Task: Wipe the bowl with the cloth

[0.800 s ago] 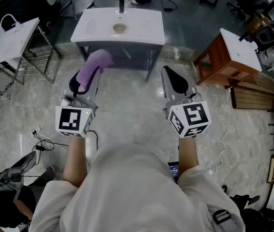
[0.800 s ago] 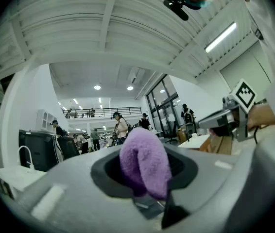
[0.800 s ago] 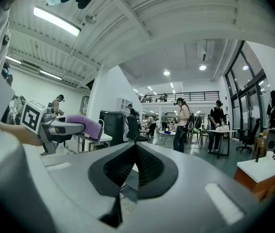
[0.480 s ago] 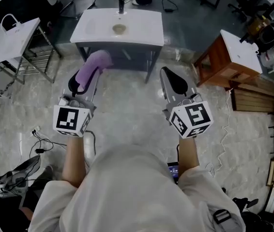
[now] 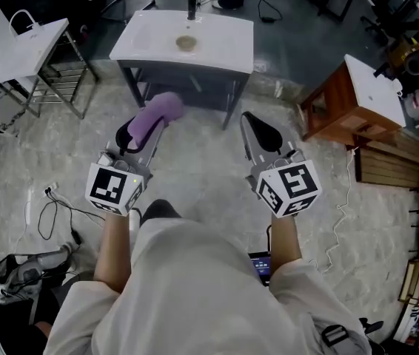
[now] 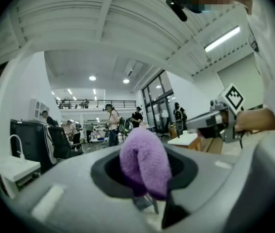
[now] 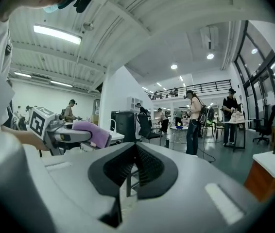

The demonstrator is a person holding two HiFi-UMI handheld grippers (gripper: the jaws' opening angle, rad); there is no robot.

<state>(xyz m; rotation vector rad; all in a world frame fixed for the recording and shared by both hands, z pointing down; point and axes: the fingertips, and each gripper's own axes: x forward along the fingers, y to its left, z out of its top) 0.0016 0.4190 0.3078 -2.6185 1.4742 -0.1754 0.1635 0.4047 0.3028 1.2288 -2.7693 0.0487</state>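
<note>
Head view: purple cloth [image 5: 156, 114] juts lengthwise from left tool [image 5: 146, 127] toward table [image 5: 224, 39].

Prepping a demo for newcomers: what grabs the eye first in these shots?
The purple cloth stands out first: it is clamped in the left gripper and sticks out past its tip, at the left of the head view. Next comes the white table straight ahead at the top of that view, with a small tan bowl on it. The right gripper, held out alongside the left, is shut and empty.
</note>
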